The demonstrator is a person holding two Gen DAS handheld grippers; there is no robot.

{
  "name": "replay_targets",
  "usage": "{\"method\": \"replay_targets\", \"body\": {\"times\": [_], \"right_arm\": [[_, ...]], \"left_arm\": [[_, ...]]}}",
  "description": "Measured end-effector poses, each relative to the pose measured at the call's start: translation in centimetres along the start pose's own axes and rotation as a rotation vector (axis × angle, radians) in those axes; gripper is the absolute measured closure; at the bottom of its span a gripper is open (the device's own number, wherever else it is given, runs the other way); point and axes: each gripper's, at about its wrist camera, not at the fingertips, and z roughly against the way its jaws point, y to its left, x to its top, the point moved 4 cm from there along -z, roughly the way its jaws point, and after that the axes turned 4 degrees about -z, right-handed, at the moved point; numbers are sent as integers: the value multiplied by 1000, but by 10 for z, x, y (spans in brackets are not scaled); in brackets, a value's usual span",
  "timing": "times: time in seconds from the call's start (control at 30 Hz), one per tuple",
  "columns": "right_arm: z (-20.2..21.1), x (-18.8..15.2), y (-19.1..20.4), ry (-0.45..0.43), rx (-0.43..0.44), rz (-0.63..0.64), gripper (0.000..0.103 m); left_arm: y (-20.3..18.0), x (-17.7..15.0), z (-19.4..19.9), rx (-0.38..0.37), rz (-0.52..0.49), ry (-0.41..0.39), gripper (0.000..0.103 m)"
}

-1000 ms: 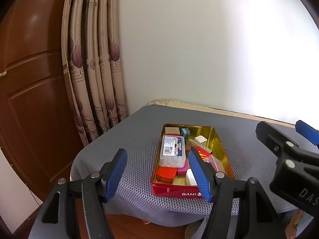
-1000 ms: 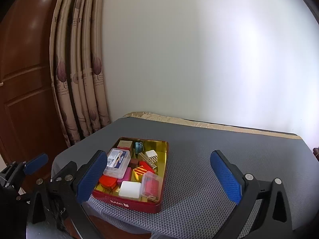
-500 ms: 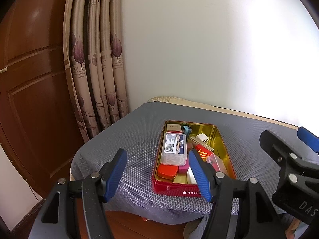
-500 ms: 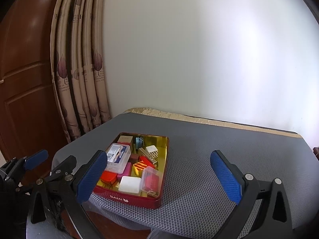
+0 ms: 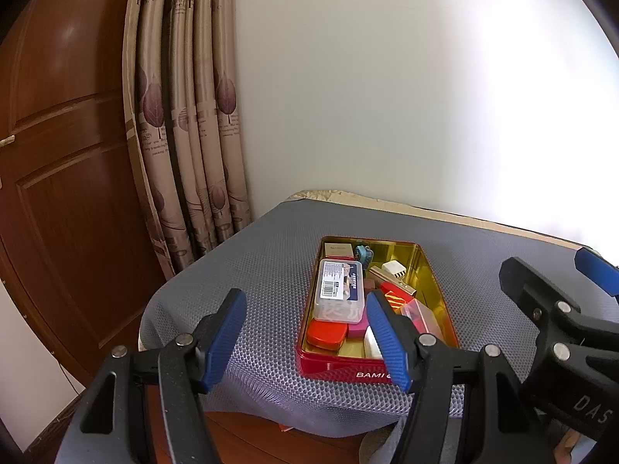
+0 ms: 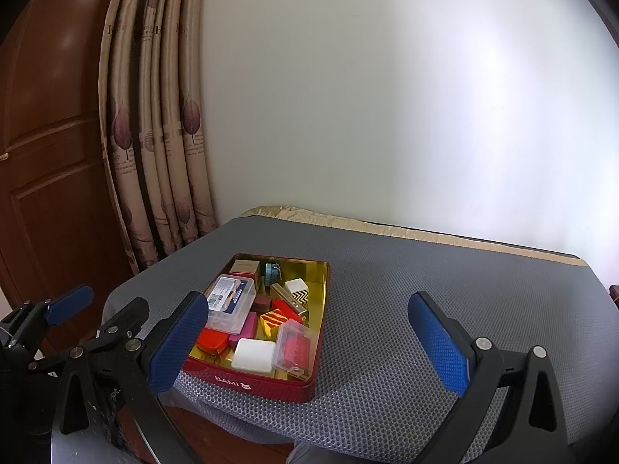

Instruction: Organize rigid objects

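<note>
A red tin with a gold inside (image 5: pixel 340 370) (image 6: pixel 267 383) sits near the front left of a grey mesh mat. It holds several small items: a clear plastic case with a label (image 5: pixel 339 289) (image 6: pixel 231 302), a red case (image 5: pixel 325 334), a white block (image 6: pixel 253 354), a clear box with red contents (image 6: pixel 295 346) and a chevron-patterned box (image 6: pixel 298 294). My left gripper (image 5: pixel 305 342) is open and empty, in front of the tin's left side. My right gripper (image 6: pixel 309 344) is open and empty, in front of the tin's right side.
The grey mat (image 6: pixel 445 294) covers a table against a white wall. A patterned curtain (image 5: pixel 185 116) and a brown wooden door (image 5: pixel 50 154) stand to the left. The table's front edge drops off just before the tin. The right gripper also shows in the left wrist view (image 5: pixel 557 309).
Both grippers have drawn back and up a little from the tin, which looks slightly smaller and farther. Both stayed open.
</note>
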Motion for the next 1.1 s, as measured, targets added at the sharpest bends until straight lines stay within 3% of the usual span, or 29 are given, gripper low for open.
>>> {"method": "replay_targets", "body": {"times": [1.1], "right_arm": [[-1,0,-1,0,7,5,0]], "left_arm": [[7,-2,-6,8,28,37,33]]}}
